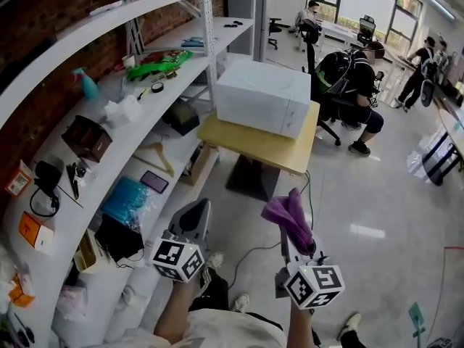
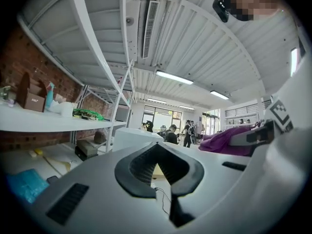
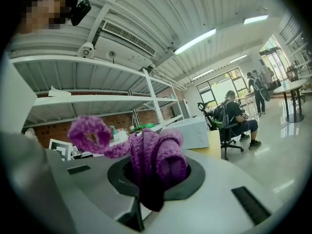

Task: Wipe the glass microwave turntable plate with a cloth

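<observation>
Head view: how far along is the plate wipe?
Done: right gripper is clamped on the purple cloth. In hand: nothing else; left gripper is empty. Left: all wiping; the microwave sits apart on its table and no glass plate shows.

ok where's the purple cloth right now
The purple cloth is clamped in the right gripper, lower right of centre in the head view, held up short of the white microwave.
</observation>
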The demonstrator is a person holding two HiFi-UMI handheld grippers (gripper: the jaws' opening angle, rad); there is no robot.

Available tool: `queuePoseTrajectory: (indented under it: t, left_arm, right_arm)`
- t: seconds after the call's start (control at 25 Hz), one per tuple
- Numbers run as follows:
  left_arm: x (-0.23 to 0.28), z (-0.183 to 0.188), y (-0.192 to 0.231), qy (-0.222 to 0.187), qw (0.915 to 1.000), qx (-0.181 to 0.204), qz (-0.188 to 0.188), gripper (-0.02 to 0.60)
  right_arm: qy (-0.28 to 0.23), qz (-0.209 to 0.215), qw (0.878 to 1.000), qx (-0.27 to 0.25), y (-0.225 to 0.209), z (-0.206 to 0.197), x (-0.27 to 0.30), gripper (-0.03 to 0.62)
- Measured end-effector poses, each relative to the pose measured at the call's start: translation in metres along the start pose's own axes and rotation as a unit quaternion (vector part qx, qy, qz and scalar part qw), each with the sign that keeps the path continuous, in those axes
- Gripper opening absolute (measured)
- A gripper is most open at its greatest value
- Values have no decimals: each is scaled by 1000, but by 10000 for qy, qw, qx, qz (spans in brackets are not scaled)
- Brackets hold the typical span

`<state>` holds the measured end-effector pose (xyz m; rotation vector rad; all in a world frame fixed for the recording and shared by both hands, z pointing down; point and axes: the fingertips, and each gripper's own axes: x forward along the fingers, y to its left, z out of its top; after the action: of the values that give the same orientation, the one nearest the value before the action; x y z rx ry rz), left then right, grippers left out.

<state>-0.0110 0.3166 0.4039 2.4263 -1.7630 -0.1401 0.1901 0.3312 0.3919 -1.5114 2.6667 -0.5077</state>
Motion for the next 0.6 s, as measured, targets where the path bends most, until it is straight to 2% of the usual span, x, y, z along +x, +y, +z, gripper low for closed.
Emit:
queuePoseTrajectory:
  t: [0.08,0.28,0.6]
  left_arm:
    - [-8,1,-1,-31,9999,-129,-28,2]
    - [-25,20,-4,-259,9995,64,-157,2]
    - [-61,43,22,-483,9966,144,-655,2]
  right_arm:
    - [-50,1,10000,-30,5,1,-10,58]
    - [-232,-46,9997,-58,23,9,-21,58]
    - [-395,-234,9989,-137,95,-6,-12,58]
